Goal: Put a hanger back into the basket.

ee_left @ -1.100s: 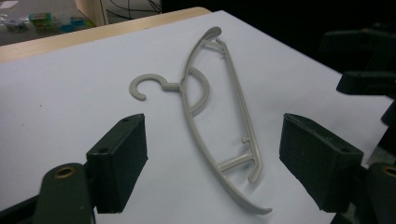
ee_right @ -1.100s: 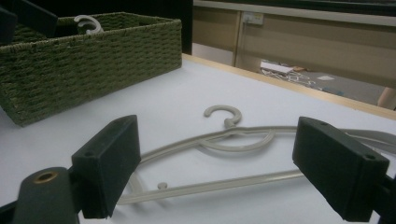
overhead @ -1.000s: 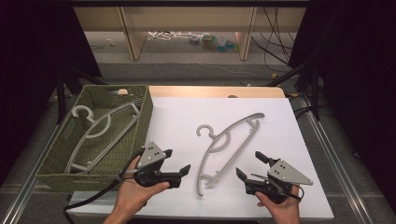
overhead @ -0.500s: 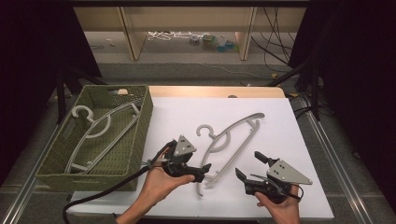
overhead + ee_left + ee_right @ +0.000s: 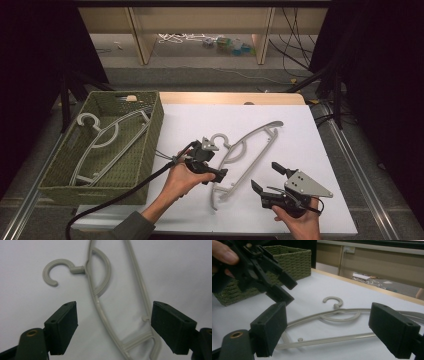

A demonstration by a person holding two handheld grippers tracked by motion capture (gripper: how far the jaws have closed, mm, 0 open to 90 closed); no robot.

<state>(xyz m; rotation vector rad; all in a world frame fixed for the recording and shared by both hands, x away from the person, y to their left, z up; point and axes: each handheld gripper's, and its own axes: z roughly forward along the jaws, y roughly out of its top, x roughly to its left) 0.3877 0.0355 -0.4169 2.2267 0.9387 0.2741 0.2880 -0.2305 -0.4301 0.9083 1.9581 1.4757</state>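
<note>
The left hand-held gripper (image 5: 214,167), jaws spread, is held over the grey hanger (image 5: 244,149) mid-tabletop (image 5: 300,125). The right hand-held gripper (image 5: 267,179), also spread and empty, is held near the front edge, open surface around it.

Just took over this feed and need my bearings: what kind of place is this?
Probably a lab or recording workspace, not a home. A white-topped table stands between dark curtains, cables trail over the floor behind, and a person holds the left gripper and right gripper over a grey hanger beside a woven basket.
</note>
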